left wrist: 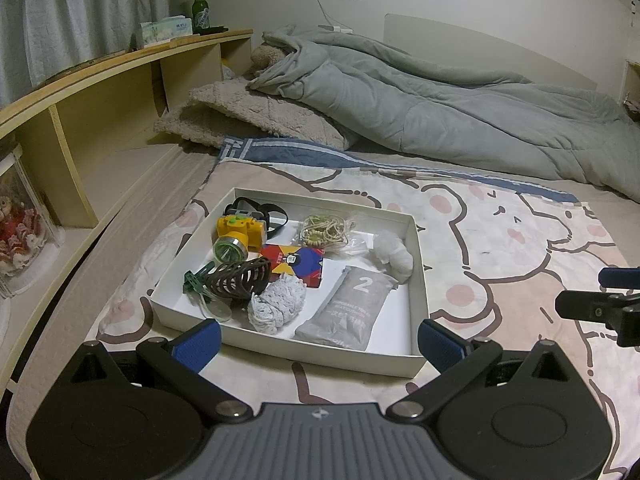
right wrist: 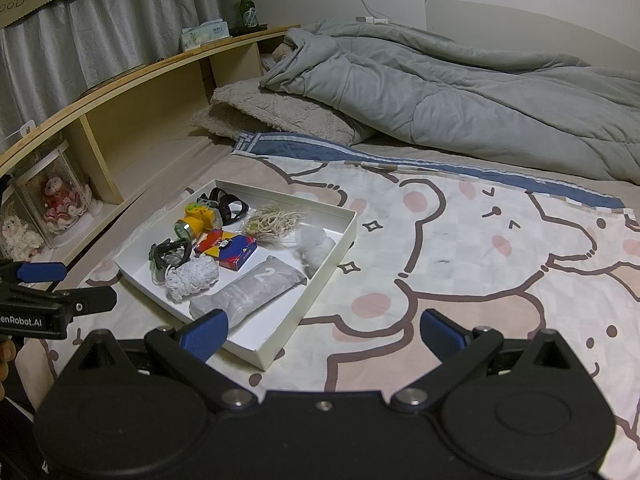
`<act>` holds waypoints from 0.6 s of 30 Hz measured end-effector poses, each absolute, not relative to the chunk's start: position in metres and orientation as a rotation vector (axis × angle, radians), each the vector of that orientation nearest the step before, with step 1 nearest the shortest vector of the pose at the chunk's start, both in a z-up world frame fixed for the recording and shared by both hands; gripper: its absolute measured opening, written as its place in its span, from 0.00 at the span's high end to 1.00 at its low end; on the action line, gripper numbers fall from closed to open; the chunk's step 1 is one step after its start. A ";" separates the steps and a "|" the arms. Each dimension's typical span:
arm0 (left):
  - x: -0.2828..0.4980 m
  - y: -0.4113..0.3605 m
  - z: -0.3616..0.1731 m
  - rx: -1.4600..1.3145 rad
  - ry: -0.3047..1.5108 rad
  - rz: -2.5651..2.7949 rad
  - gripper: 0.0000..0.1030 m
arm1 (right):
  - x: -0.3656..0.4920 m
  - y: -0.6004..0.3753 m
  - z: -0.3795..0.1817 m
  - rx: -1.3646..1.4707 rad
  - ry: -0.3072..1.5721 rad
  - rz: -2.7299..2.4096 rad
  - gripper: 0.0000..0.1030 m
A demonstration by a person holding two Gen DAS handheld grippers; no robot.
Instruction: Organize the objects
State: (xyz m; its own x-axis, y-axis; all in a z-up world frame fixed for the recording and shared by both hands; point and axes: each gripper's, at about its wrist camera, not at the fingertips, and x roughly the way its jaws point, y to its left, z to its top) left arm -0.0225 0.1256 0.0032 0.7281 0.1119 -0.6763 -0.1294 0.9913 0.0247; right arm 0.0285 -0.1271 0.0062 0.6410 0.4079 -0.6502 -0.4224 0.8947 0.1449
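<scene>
I am over a bed covered by a sheet (left wrist: 500, 248) with pink and beige cartoon bears. Behind it a grey duvet (left wrist: 420, 108) lies crumpled, and a fluffy beige blanket (left wrist: 248, 116) is folded beside it. Along the left side runs a wooden shelf (left wrist: 100, 92); on its top stand a green bottle (left wrist: 199, 10) and a tissue box (left wrist: 166, 31), with a grey curtain (left wrist: 60, 16) behind.

On the sheet lies a shallow white box (left wrist: 416, 276), and all the small things are inside it. At the far left corner is a yellow headlamp (left wrist: 238, 234) with a black strap. Near it is a bundle of rubber bands (left wrist: 324, 232) in clear plastic, and a white crumpled ball (left wrist: 394, 256) at the right wall. In the middle lies a colourful card pack (left wrist: 296, 266). A brown ribbed clip (left wrist: 240, 280) touches it, and a grey-white cloth ball (left wrist: 276, 306) is just in front. A grey pouch (left wrist: 352, 308) with the number 2 lies at the near side.

My left gripper (left wrist: 320, 340) is spread wide and holds nothing, above the near edge of the box. My right gripper (right wrist: 324, 334) is also wide apart and empty, beside the box's right corner.
</scene>
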 end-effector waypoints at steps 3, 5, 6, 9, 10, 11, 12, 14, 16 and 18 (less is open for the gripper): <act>-0.022 0.126 0.004 -0.023 0.743 0.130 0.00 | 0.029 -0.128 0.006 -0.022 0.735 0.475 0.00; -0.022 0.126 0.004 -0.023 0.743 0.130 0.00 | 0.029 -0.128 0.006 -0.022 0.735 0.476 0.00; -0.022 0.126 0.004 -0.023 0.743 0.130 0.00 | 0.029 -0.128 0.006 -0.022 0.735 0.476 0.00; -0.022 0.126 0.004 -0.023 0.743 0.130 0.00 | 0.029 -0.128 0.006 -0.020 0.736 0.475 0.00; -0.022 0.126 0.004 -0.023 0.743 0.129 0.00 | 0.028 -0.127 0.006 -0.020 0.736 0.475 0.00; -0.022 0.126 0.004 -0.023 0.743 0.129 0.00 | 0.028 -0.126 0.006 -0.020 0.736 0.475 0.00; -0.022 0.126 0.004 -0.023 0.743 0.130 0.00 | 0.029 -0.127 0.006 -0.020 0.736 0.475 0.00; -0.022 0.126 0.004 -0.023 0.743 0.129 0.00 | 0.028 -0.126 0.006 -0.020 0.736 0.475 0.00; -0.022 0.126 0.004 -0.023 0.743 0.130 0.00 | 0.028 -0.126 0.006 -0.020 0.736 0.475 0.00; -0.022 0.127 0.004 -0.023 0.742 0.130 0.00 | 0.028 -0.126 0.006 -0.020 0.736 0.475 0.00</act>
